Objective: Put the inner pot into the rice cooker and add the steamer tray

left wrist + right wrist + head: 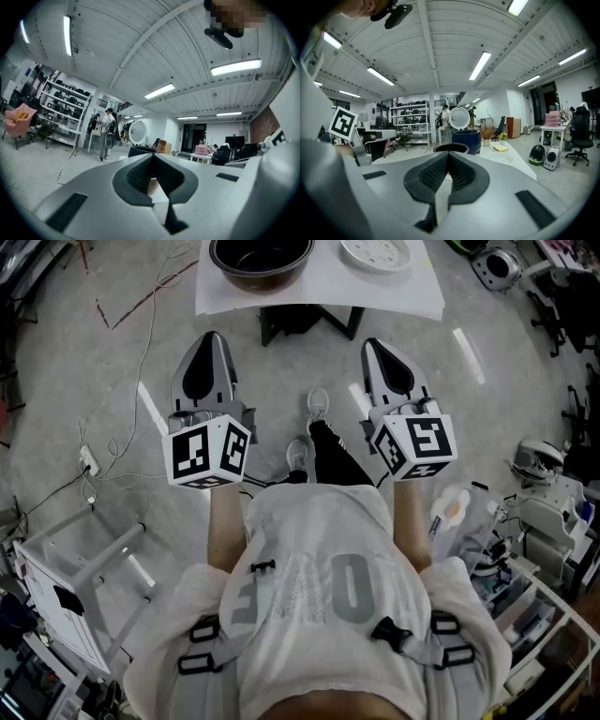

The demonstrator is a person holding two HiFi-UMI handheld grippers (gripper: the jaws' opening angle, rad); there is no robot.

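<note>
In the head view the dark inner pot [261,259] and the white steamer tray [375,251] sit on a white table [319,292] at the top edge. My left gripper [212,337] and right gripper [373,343] are held side by side over the floor, short of the table; both are shut and empty. The right gripper view looks past my right gripper [447,155] to the inner pot [451,148], the dark blue rice cooker [466,140] with its round lid up, and the steamer tray [502,158]. The left gripper view shows my left gripper [152,157] and the inner pot's rim [140,150].
A white rack [75,568] stands at the lower left, with a power strip and cables [89,460] on the floor. Equipment and bins [544,493] crowd the right side. A person [108,131] stands far off by some shelves. Bread [500,148] lies on the table.
</note>
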